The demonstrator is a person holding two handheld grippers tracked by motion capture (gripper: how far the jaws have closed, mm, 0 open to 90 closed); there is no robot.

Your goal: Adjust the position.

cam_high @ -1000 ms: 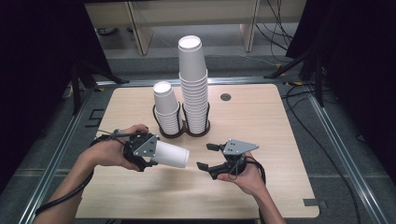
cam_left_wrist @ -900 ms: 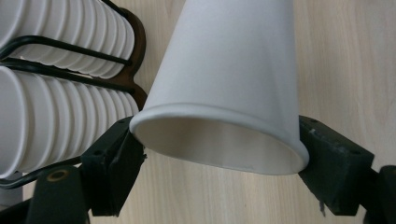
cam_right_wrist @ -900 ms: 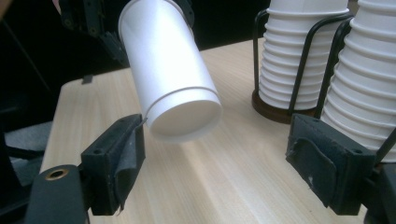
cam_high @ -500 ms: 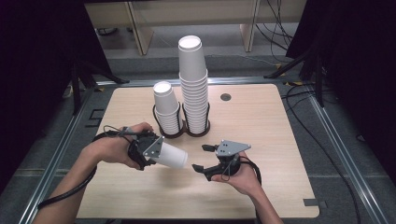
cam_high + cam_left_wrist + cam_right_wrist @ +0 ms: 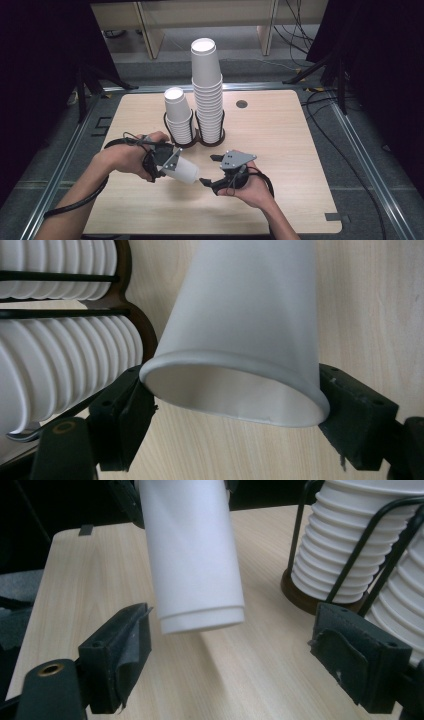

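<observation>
Bright overhead light, dark surroundings

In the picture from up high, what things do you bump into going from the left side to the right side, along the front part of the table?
Left gripper → white paper cup squeezed in it → right gripper, jaws apart and just opening wider, with the cup's closed end pointing at them.

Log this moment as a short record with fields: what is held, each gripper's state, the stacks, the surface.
held item: white paper cup, lying roughly level, base toward the right gripper
left gripper: shut on the cup near its rim, fingers pressing both sides
right gripper: open, jaws have just been opening; the cup's base hangs between them, untouched
tall cup stack: upright in the holder
short cup stack: upright beside it
cup holder: dark wire frame, two rings
table: light wood
</observation>
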